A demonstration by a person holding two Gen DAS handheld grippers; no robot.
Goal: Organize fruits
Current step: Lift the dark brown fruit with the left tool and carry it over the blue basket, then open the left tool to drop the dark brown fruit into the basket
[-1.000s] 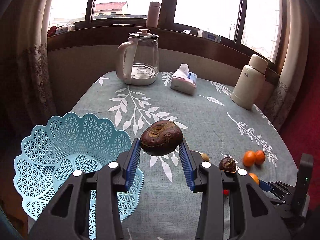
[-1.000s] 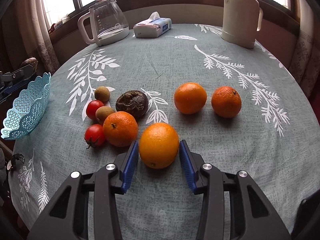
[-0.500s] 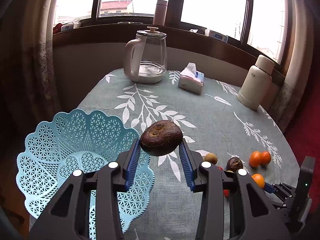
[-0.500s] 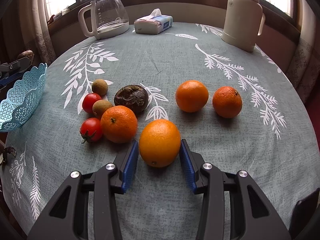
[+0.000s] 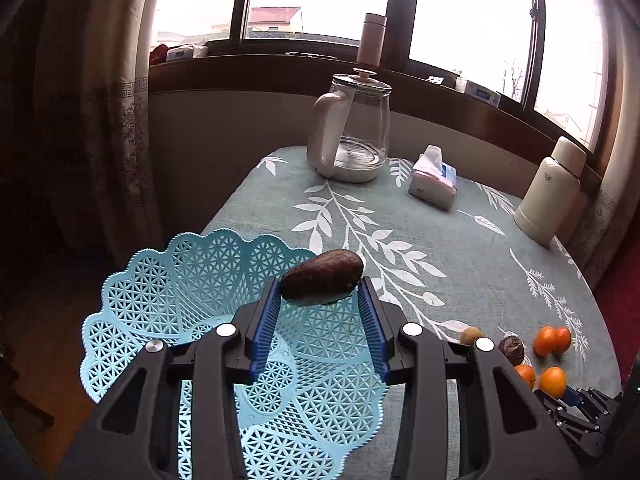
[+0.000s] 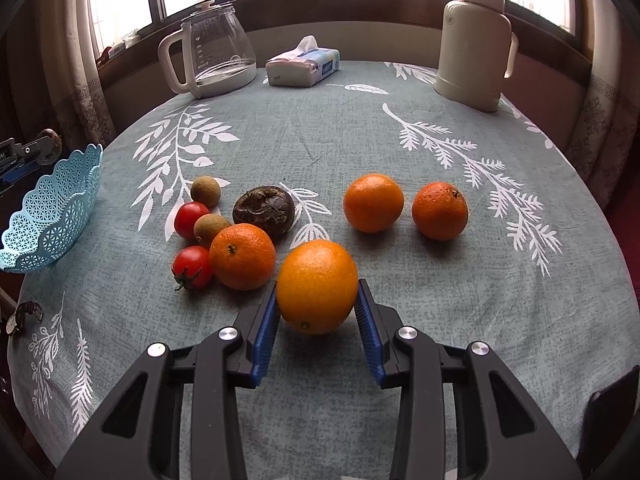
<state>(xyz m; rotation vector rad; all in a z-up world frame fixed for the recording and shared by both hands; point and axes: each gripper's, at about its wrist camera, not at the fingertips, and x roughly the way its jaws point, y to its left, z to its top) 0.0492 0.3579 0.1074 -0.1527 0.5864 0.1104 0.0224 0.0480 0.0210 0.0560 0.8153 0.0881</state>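
Note:
My left gripper (image 5: 319,298) is shut on a dark brown wrinkled fruit (image 5: 322,277) and holds it in the air above the light blue lattice basket (image 5: 168,292) at the table's left edge. My right gripper (image 6: 317,298) is shut on a large orange (image 6: 317,286), lifted slightly off the cloth with its shadow below. On the table lie three more oranges (image 6: 374,203), a second dark wrinkled fruit (image 6: 264,210), two red tomatoes (image 6: 192,267) and two small brown fruits (image 6: 205,190). The basket (image 6: 52,216) shows at the left in the right wrist view.
A glass kettle (image 5: 352,140), a tissue pack (image 5: 433,182) and a cream thermos (image 5: 550,192) stand at the back of the leaf-patterned tablecloth (image 6: 320,128). A wristwatch (image 6: 22,316) lies at the near left edge. Curtains and a window sill lie behind.
My left gripper carried the brown fruit leftward until it hangs over the basket. The right gripper has raised the orange slightly and drawn back a little.

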